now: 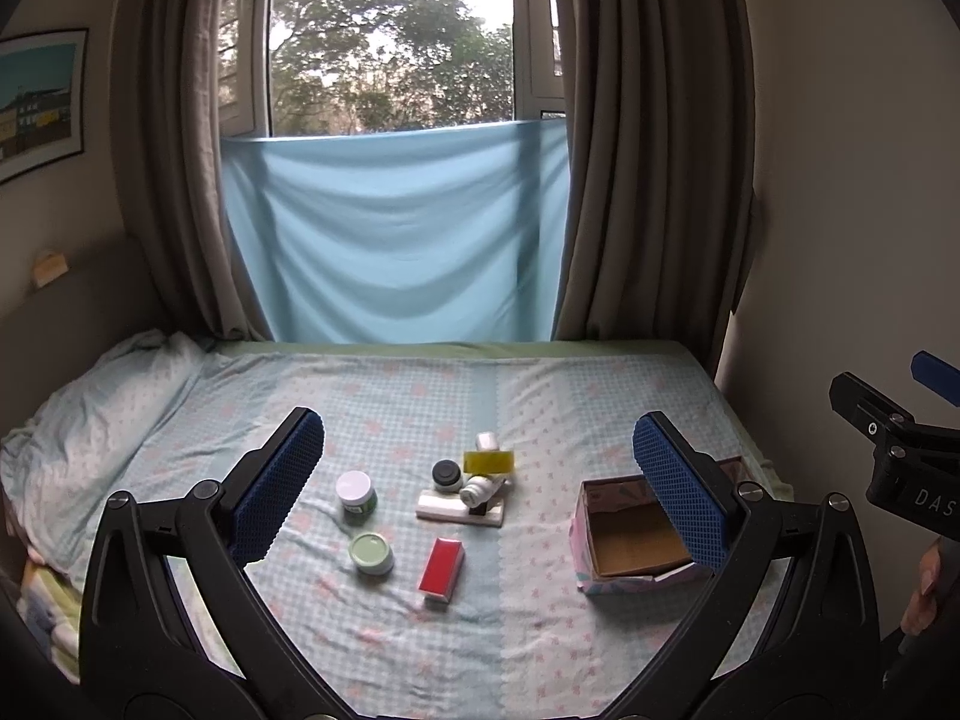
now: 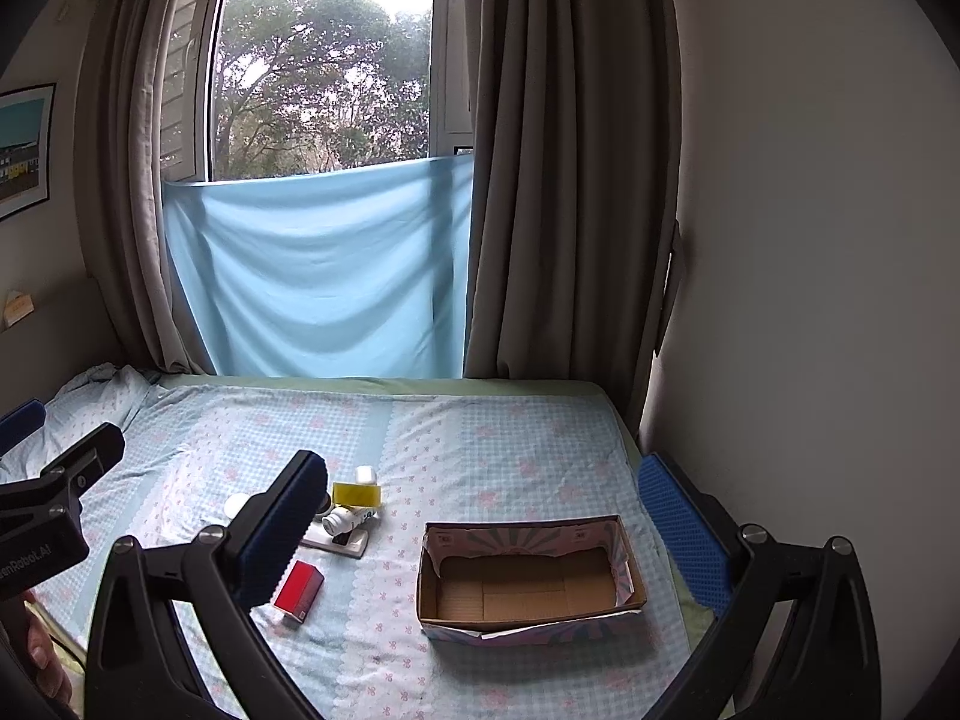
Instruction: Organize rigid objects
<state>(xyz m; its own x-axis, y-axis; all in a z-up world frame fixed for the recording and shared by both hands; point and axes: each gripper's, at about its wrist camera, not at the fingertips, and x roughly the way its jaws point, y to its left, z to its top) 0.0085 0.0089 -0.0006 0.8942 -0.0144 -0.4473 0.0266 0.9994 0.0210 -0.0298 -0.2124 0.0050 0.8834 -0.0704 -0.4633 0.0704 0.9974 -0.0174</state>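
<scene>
- My left gripper (image 1: pixel 480 468) is wide apart and holds nothing; my right gripper (image 2: pixel 486 516) is also spread and free. Both hang above the bed (image 1: pixel 570 384).
- The things to sort lie together in the middle of the bed: a red box (image 1: pixel 442 567), a pale green jar (image 1: pixel 371 552), a white-lid jar (image 1: pixel 356 497), a black-lid jar (image 1: pixel 446 475), a yellow block (image 1: pixel 489 462) and a small white bottle (image 1: pixel 482 489) lying on a flat white box (image 1: pixel 459 509).
- The cardboard box (image 2: pixel 528 576) stands open and with nothing inside, to the right of the group and apart from it.
- I judge all of them light and stiff. The red box I would take by its two long sides. The jars look smooth and round, so they may slip; I would close across the body, below the lid.
- The white bottle may roll when touched.
- Labels on the jars are too small to read. On the other gripper's body I read "DAS" in the left view and "enRobot.AI" in the right view.
</scene>
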